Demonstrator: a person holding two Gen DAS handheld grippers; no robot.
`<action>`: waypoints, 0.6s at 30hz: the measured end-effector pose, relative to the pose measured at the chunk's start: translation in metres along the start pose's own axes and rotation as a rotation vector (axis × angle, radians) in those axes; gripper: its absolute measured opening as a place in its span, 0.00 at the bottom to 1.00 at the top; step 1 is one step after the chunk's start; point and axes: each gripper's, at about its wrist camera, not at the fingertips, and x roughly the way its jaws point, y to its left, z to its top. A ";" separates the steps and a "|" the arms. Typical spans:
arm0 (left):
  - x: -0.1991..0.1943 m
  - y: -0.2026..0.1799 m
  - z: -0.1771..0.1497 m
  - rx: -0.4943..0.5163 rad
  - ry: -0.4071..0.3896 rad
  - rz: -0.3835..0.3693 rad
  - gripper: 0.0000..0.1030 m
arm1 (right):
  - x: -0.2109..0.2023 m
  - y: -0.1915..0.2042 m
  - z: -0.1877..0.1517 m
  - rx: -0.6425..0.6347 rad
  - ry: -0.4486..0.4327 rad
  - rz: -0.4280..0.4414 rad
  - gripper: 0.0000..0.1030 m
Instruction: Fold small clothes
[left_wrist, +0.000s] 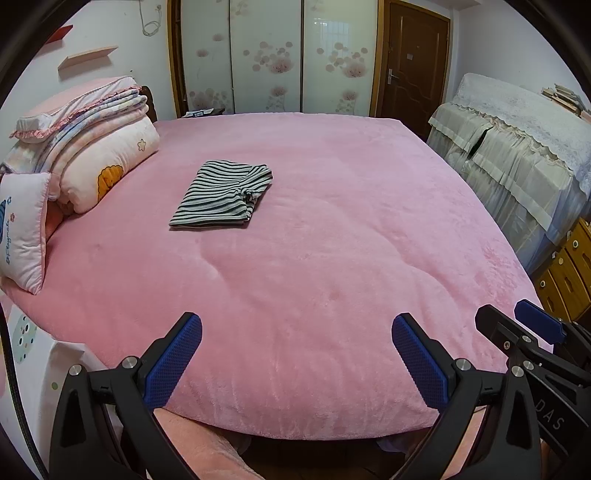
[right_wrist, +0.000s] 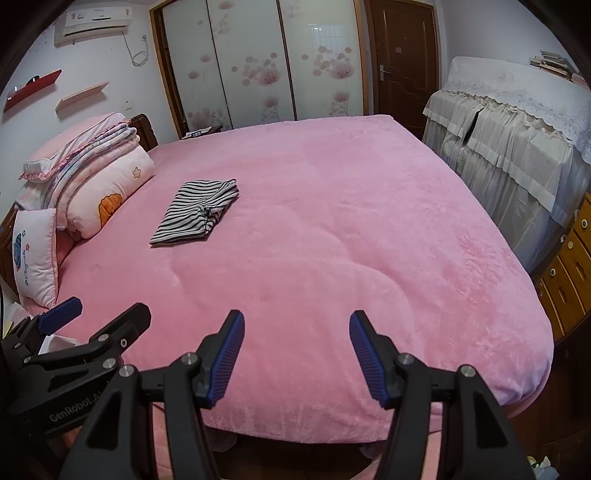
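Note:
A small black-and-white striped garment (left_wrist: 222, 194) lies folded flat on the pink bed cover (left_wrist: 332, 240), left of the middle and toward the far side. It also shows in the right wrist view (right_wrist: 197, 212). My left gripper (left_wrist: 296, 325) is open and empty, hovering over the near edge of the bed, far from the garment. My right gripper (right_wrist: 296, 320) is open and empty, also over the near edge. The right gripper shows at the lower right of the left wrist view (left_wrist: 517, 321); the left gripper shows at the lower left of the right wrist view (right_wrist: 107, 310).
Folded quilts (left_wrist: 96, 147) and a small pillow (left_wrist: 22, 229) are stacked at the bed's left side. A lace-covered cabinet (left_wrist: 517, 140) and wooden drawers (left_wrist: 569, 273) stand on the right. Wardrobe doors (left_wrist: 273, 55) and a brown door (left_wrist: 413, 59) are behind.

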 end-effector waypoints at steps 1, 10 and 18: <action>0.000 0.000 0.001 0.001 -0.001 -0.002 0.99 | 0.000 0.000 0.000 0.001 -0.002 0.000 0.58; 0.009 -0.003 0.011 -0.004 -0.004 -0.016 0.99 | 0.005 -0.002 0.009 0.001 -0.025 -0.028 0.58; 0.015 -0.003 0.015 -0.004 -0.004 -0.012 0.99 | 0.015 -0.001 0.016 0.000 -0.023 -0.037 0.58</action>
